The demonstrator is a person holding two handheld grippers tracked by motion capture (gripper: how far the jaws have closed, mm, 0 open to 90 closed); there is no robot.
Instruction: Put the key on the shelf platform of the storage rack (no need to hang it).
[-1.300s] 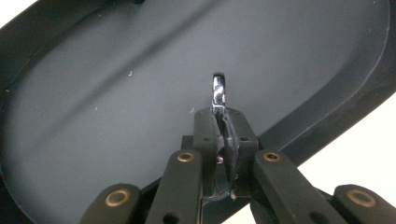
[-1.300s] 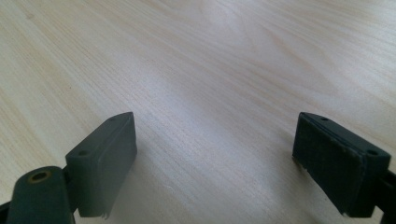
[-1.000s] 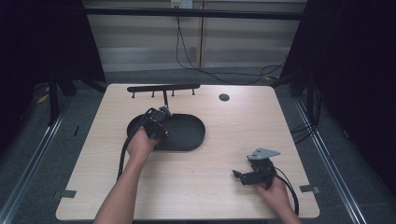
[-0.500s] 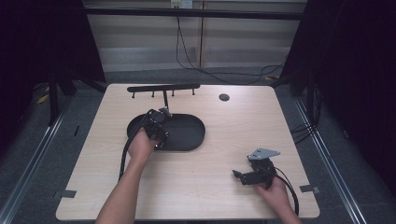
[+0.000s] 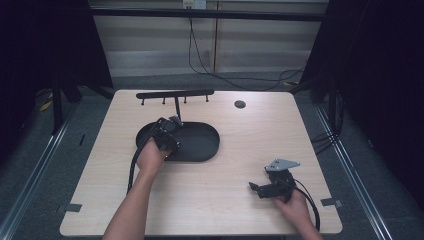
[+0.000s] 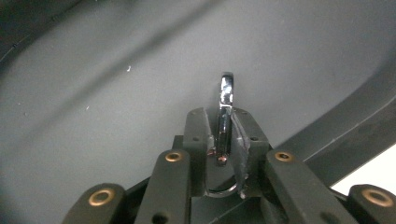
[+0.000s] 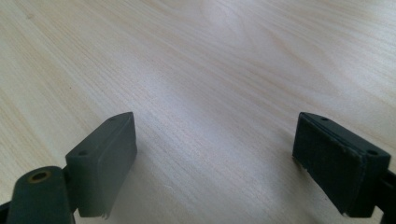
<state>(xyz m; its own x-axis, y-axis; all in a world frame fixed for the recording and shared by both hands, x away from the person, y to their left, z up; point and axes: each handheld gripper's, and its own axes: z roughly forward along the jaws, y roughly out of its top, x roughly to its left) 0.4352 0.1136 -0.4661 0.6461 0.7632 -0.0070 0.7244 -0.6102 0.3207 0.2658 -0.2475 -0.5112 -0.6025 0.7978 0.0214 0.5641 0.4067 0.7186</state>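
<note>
Chrome ring (image 6: 226,112) pinched over black tray (image 5: 202,145), left gripper (image 6: 225,135)

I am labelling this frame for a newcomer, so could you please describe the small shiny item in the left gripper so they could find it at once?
Start at the wooden table and find the black oval tray left of its middle. The left gripper is over the tray's left part, shut on a thin metal ring held edge-on. It is the one bright chrome piece among matte black parts.
</note>
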